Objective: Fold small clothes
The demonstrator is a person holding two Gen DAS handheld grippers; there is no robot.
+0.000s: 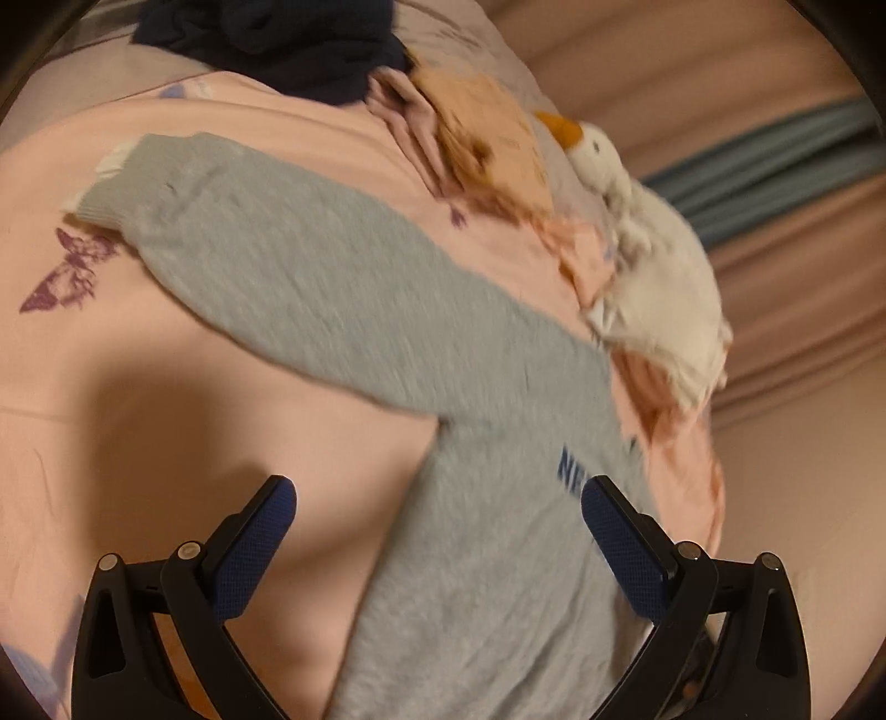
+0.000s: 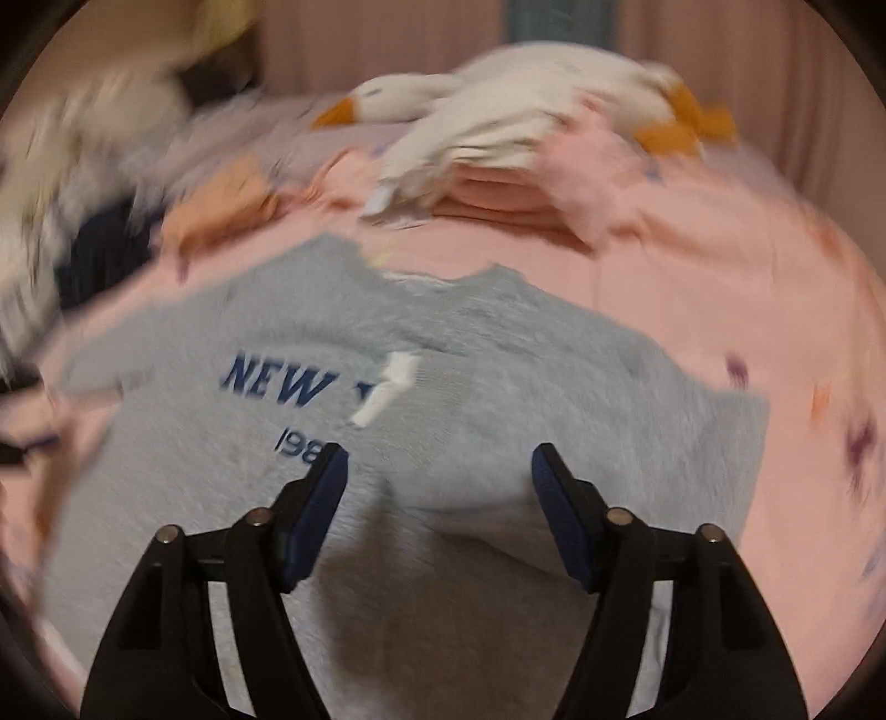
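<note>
Pink bed sheet point(image 1: 138, 387) covers the whole bed under you, purple butterfly print point(image 1: 66, 271) on it. Grey sweatshirt point(image 2: 498, 360) lies flat on the sheet, front up, dark blue "NEW" lettering partly readable; your right-side sleeve is folded in across the chest, white tag point(image 2: 387, 387) showing at the cuff. In the left wrist view the other sleeve point(image 1: 277, 249) stretches out straight across the sheet toward its white-edged cuff. White goose plush point(image 2: 498, 105) with orange beak lies at the far edge of the bed, on a stack of folded pink and orange fabric point(image 2: 498, 199). Dark navy garment point(image 1: 277, 44) is bunched at the far side, next to an orange-printed cloth point(image 1: 487, 133). Your left hand-held gripper point(image 1: 437, 498) is wide apart, nothing between the pads, above the sweatshirt body. Your right hand-held gripper point(image 2: 440, 465) stands parted about halfway, pads clear of the cloth, folded sleeve just beyond the tips. Both views motion-blurred
</note>
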